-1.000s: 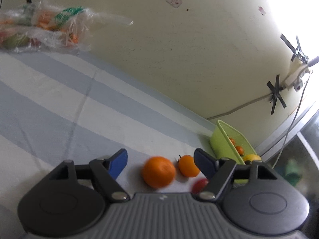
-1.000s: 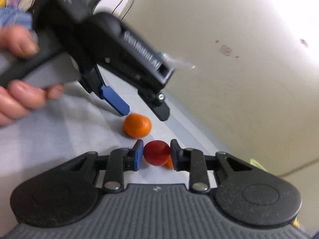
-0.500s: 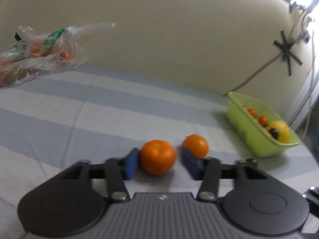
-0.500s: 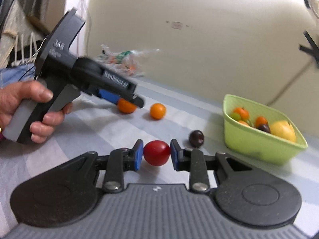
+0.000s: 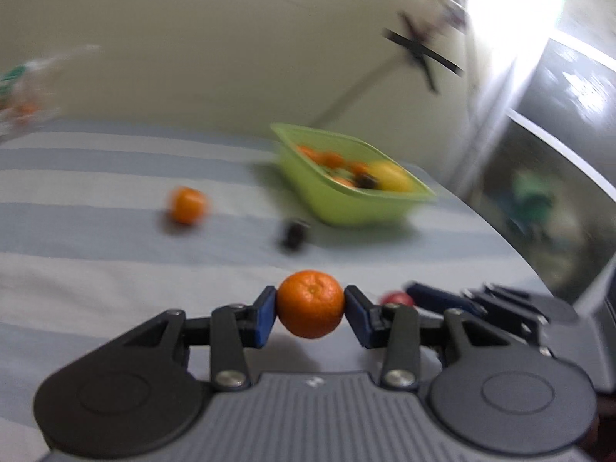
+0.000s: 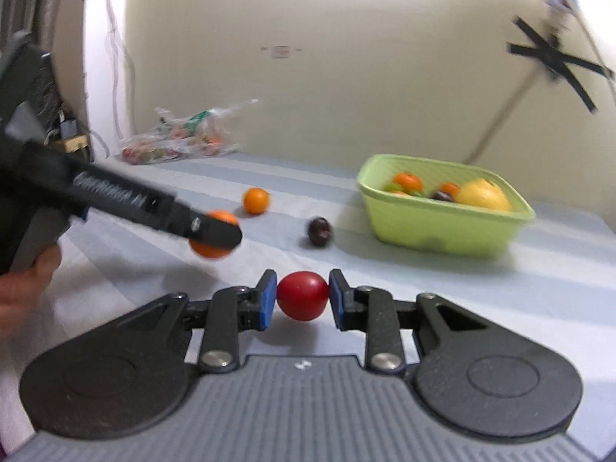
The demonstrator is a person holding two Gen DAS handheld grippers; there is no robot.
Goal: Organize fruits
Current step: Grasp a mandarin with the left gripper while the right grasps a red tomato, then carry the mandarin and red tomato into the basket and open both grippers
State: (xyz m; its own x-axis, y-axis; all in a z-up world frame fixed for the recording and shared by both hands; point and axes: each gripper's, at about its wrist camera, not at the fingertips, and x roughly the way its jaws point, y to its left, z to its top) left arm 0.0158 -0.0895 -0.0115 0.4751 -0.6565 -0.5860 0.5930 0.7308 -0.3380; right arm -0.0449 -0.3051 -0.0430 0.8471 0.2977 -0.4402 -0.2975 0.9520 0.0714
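The left tongs [image 5: 310, 310], wide a second ago, now clamp the round orange mandarin [image 5: 310, 304] and have lifted it. The right tongs [image 6: 302, 295] still grip the small red fruit [image 6: 302, 295], so both loads look ready for the lime-green plastic tub [image 6: 442, 231].

both grippers: left gripper [image 5: 310, 317] and right gripper [image 6: 302, 300] had blue pads on black linkage fingers, silver pivot screws, round black side housings, ribbed grey base with small white mark at centre.
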